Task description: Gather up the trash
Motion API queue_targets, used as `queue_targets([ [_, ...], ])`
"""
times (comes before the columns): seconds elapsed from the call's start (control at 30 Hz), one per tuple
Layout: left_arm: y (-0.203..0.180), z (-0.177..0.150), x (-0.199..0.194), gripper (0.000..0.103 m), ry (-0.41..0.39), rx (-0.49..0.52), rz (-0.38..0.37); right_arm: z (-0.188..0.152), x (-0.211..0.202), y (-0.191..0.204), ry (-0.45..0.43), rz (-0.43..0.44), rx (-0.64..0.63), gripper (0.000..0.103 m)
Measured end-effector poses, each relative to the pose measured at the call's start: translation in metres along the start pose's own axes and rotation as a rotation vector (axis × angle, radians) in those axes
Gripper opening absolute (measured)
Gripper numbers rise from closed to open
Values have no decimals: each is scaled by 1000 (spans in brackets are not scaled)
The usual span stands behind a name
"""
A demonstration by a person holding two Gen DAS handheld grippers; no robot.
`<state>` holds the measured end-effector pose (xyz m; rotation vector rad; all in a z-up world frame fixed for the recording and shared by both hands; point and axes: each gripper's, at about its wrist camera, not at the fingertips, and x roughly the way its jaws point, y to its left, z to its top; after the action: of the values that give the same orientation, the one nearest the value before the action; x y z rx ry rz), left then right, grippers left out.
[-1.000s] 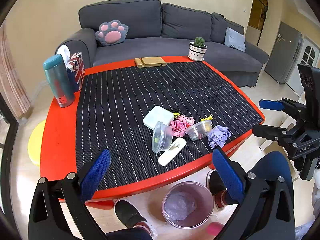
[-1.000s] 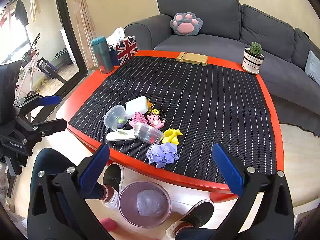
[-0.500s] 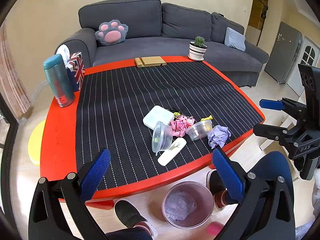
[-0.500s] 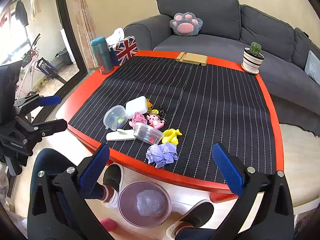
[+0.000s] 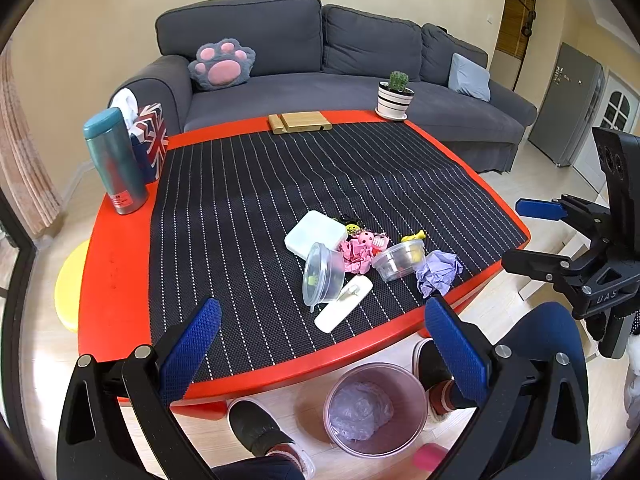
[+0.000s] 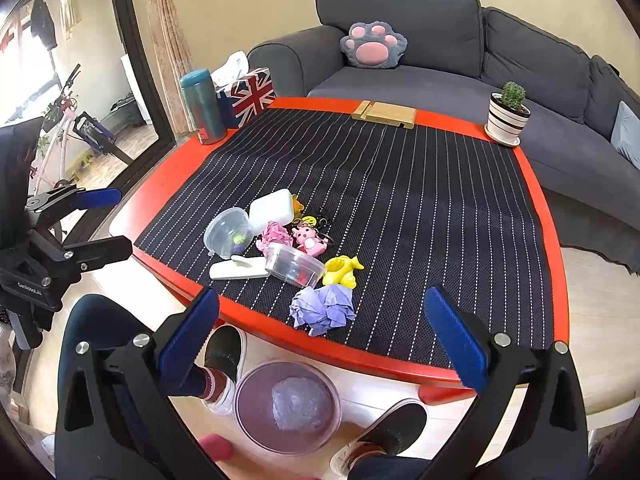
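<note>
Item: both grippers, standing by at the near edge of the counter (image 5: 116, 280). Change since a second ago: none that I can find; the views match, the clutter has not shifted, and I read this as the task not yet started. Left gripper (image 5: 320, 344): fingers spread wide, holding nothing, hovering over the near rim. Right gripper (image 6: 320, 332): fingers likewise released and empty, off the counter's right corner. Trash: purple crumpled paper (image 6: 323, 309), nearest the counter edge and just in front of the right gripper; pink crumpled paper (image 6: 273, 236), wedged among a white box (image 6: 270, 213), a tipped clear tub (image 6: 229, 232), a second clear tub (image 6: 294, 267) and a pink keychain (image 6: 309, 240); a yellow toy (image 6: 342, 269) and a flat white hook (image 6: 240, 269) lie close by. Destination: the bin (image 6: 288, 416) on the floor below the near edge, between the person's shoes (image 6: 224, 354), already holding one wad. Room: the purple paper is open from the front and right; the pink one is hemmed in and likely to drag neighbours. The far half of the striped mat (image 5: 300, 168) is bare. I would take the purple paper first, minding the counter rim on the way down.
</note>
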<state>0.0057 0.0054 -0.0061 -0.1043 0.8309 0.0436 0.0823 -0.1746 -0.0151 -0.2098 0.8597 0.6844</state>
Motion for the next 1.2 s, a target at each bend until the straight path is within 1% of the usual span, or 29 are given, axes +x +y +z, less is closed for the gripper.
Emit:
queue_targets([
  [0.1,-1,0,2,98,5,3,1,3,10,-3,21,4,-11,100],
  [0.17,0,0,3,98,6,2,-1,6,20,-5,59,3,-15,100],
  [0.23,1,-1,5,98,10,2,1,7,31,-8,118,0,-23,100],
  [0.33,3,-1,8,98,19,0,4,9,47,-8,146,10,-44,100],
  [0.4,5,-1,9,98,24,0,4,8,57,-7,177,27,-45,100],
  [0.43,6,-1,10,98,25,-1,4,6,61,-7,207,41,-36,100],
  [0.47,6,-1,11,98,27,-2,5,7,67,-7,215,22,-55,100],
  [0.5,7,-1,11,98,28,-2,5,6,70,-7,222,22,-61,100],
  [0.63,8,-1,13,98,34,-2,3,0,89,-6,282,34,-75,100],
  [0.73,9,-2,15,98,39,1,4,-3,99,-6,305,36,-92,98],
  [0.77,9,-2,16,98,41,1,4,-4,102,-6,309,38,-94,95],
  [0.8,9,-2,16,98,42,0,6,-6,104,-6,315,39,-93,85],
  [0.83,10,-2,17,98,44,0,7,-8,107,-7,325,41,-87,78],
  [0.87,10,-2,18,98,45,0,7,-9,109,-8,327,42,-83,77],
  [0.9,10,-2,19,98,47,-1,7,-9,111,-9,326,35,-86,74],
  [0.93,10,-2,19,98,47,-1,8,-10,113,-9,327,32,-86,65],
  [1.03,11,-2,20,98,51,-3,6,-12,115,-11,327,31,-83,52],
  [1.07,11,-2,20,98,51,-3,7,-12,116,-12,325,24,-86,51],
  [1.13,10,-2,21,98,52,-4,4,-12,114,-14,321,23,-81,45],
  [1.2,10,-2,21,98,52,-2,4,-11,112,-16,313,27,-73,43],
])
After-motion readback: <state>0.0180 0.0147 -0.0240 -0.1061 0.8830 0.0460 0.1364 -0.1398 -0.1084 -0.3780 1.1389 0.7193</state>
